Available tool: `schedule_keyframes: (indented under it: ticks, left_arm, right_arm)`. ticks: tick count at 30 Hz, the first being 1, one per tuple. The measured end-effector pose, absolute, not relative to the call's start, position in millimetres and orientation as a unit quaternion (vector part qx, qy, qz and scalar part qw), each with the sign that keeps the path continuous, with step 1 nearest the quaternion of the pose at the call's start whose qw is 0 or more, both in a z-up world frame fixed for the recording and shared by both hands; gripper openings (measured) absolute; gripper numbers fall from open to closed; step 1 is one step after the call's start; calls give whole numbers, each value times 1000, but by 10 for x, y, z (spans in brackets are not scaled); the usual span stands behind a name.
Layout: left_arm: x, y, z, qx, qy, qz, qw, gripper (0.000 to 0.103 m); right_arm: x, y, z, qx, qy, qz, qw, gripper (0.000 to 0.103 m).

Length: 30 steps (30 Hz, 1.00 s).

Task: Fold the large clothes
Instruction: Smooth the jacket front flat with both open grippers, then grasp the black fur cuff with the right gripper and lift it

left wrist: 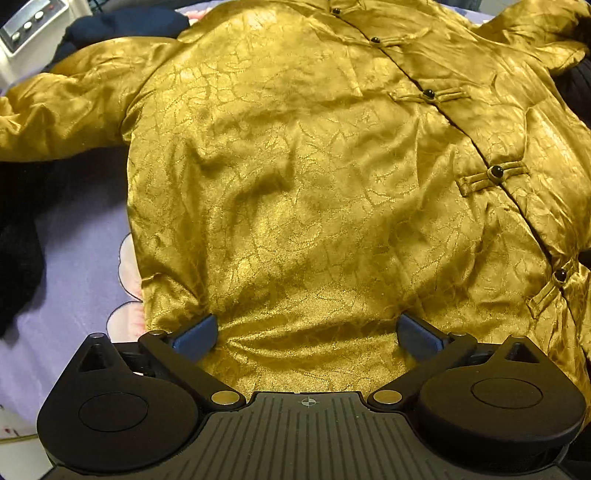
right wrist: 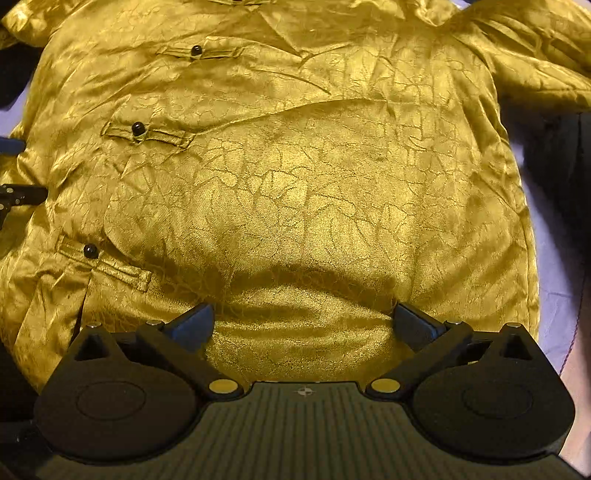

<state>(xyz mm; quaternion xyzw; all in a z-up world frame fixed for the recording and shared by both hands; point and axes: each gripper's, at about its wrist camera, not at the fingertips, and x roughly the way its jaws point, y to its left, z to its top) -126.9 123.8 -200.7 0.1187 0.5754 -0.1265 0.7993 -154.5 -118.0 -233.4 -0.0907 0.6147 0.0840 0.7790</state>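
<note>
- I have a gold jacket [left wrist: 295, 184] spread flat, front side up, on a lilac sheet [left wrist: 74, 295]; the brocade shows a crackled woven pattern and many creases.
- Its slanted front closure carries a row of dark knot buttons [left wrist: 495, 171] on fabric loops, running from the collar down toward the hem.
- In the left wrist view one sleeve [left wrist: 55, 114] lies stretched out to the left, and the other sleeve reaches off to the upper right.
- My left gripper [left wrist: 308, 332] points down at the hem area of the jacket, its jaws spread wide, blue pads [left wrist: 195, 334] standing well apart with only loose gold cloth between them; nothing is pinched.
- My right gripper [right wrist: 303, 325] stands the same way over the other half of the jacket [right wrist: 295, 184], jaws fully apart and gripping nothing, the fabric bulging up a little just ahead of the pads [right wrist: 415, 325].
- In the right wrist view three buttons [right wrist: 137, 128] sit to the left of my fingers, and a piece of the other gripper shows at the left edge.
- Dark clothing [left wrist: 18, 240] lies heaped on the sheet left of the jacket, and more dark cloth sits behind the sleeve.
- A white appliance with round knobs [left wrist: 27, 26] stands at the top left corner.
</note>
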Motion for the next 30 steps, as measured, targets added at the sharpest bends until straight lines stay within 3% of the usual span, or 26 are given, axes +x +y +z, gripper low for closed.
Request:
schedule_keyframes:
  ticks: [17,19,24,30]
  left_arm:
    - [-1267,1160,-1887,100,575,-103,806,103]
    - [-1279,1185,-1784,82,567,-98,814,103]
    - [-1284,1216,-1630,50,571,-102,813,103]
    - [-1303,1118,-1567,74,569,-119,810,103]
  right_arm:
    - [-1268,-1139,-2347,-66,644,65,759,102]
    - [-1275,-1250,-2182,-37,620,45,782,96]
    - [-1261,-1772,-1578,38,517,-43,854,95]
    - [-1225,-2443,-1052,-78,385,-166,904,95]
